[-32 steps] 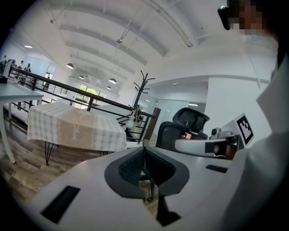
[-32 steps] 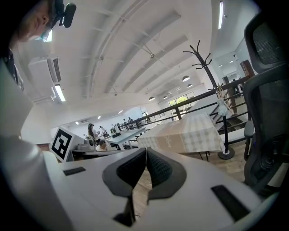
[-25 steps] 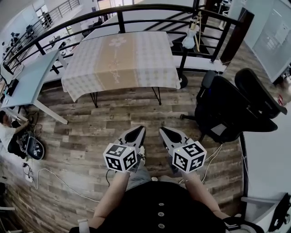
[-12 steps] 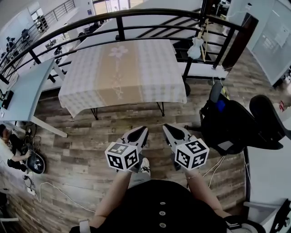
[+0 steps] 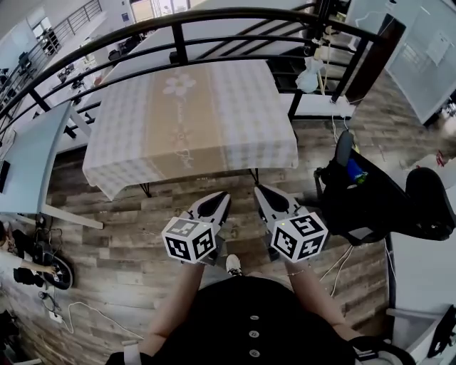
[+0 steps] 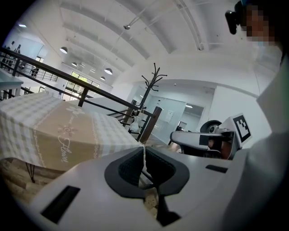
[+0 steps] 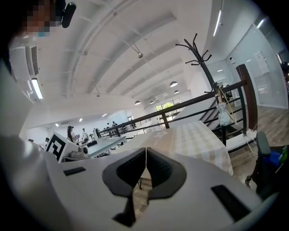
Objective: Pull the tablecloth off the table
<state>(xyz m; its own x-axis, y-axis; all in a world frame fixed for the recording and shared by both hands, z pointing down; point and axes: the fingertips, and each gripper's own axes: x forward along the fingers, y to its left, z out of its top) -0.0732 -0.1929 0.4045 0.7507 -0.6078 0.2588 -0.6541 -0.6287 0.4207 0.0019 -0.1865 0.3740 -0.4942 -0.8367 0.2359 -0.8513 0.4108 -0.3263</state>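
Note:
A checked white and beige tablecloth with a tan middle band and flower print covers the table ahead; it also shows in the left gripper view and the right gripper view. My left gripper and right gripper are held side by side just short of the cloth's hanging front edge, apart from it. Both are shut with nothing between their jaws; the jaws meet in the left gripper view and the right gripper view.
A black railing runs behind the table. A black office chair stands at the right, a light blue desk at the left. Wood plank floor lies between me and the table. A coat stand rises at the back right.
Both grippers, still shut, have come forward toward the table together; the cloth's front edge now lies much nearer their tips and the table looks larger.

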